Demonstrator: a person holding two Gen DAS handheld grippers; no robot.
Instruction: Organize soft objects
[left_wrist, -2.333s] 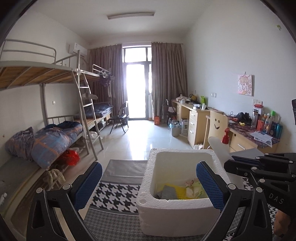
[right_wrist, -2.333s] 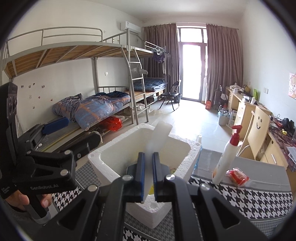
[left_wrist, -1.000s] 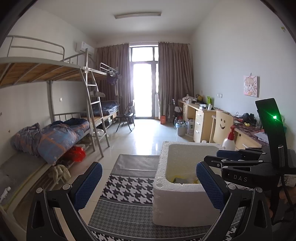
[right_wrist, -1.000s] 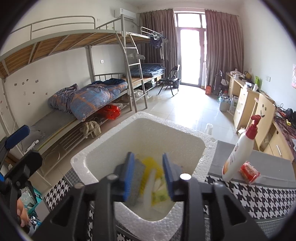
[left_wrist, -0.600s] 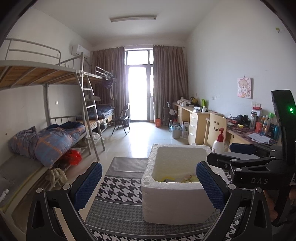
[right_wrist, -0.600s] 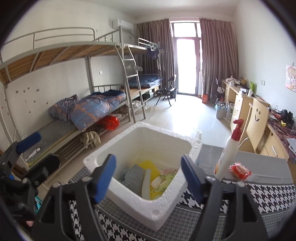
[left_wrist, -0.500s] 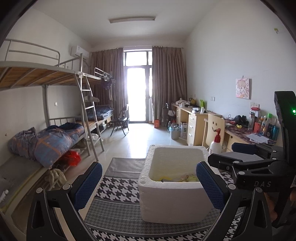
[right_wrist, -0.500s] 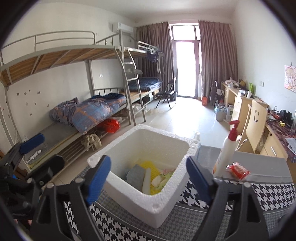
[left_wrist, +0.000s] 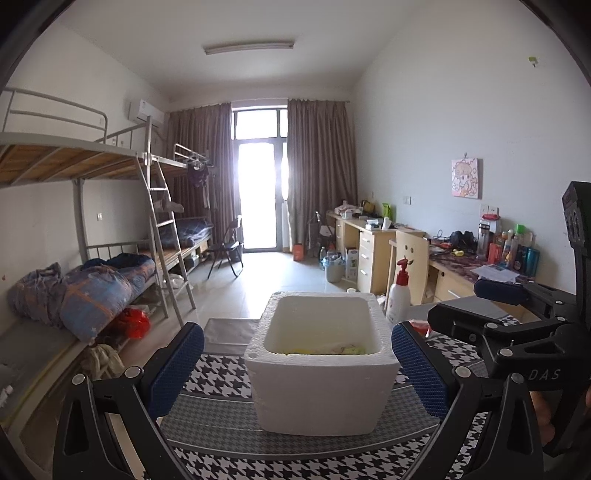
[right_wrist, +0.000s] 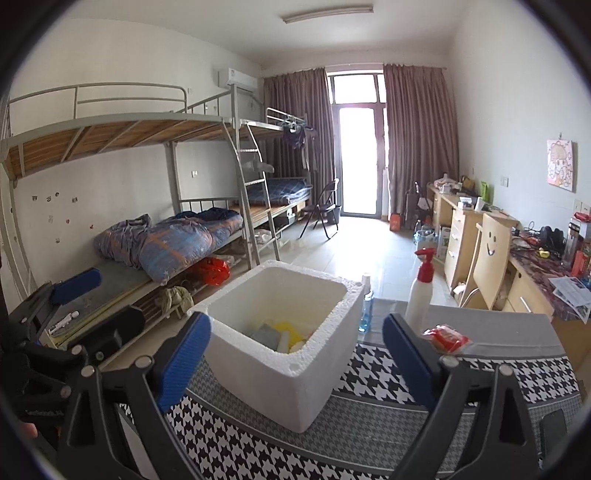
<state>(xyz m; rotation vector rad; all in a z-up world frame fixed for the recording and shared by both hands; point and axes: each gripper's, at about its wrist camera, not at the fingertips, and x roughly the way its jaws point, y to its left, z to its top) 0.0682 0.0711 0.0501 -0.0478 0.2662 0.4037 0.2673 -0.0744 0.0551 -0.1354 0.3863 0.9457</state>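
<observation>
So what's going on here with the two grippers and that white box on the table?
A person holds a gripper in each hand over a houndstooth-patterned tablecloth, sorting soft items into a white foam box. Yellow, grey and white soft pieces already lie inside. The right gripper hangs in front of the box, its jaws opening with nothing between them; the left gripper is open and empty too. A red-capped white pump bottle and a red packet sit beside the box.

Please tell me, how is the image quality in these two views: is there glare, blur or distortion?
Left wrist view: the balcony door is blown out white with glare; fisheye bends the bunk bed rails; corners are black. Right wrist view: the same door is overexposed, the foam box is sharp, and the walls curve strongly toward the edges.
</observation>
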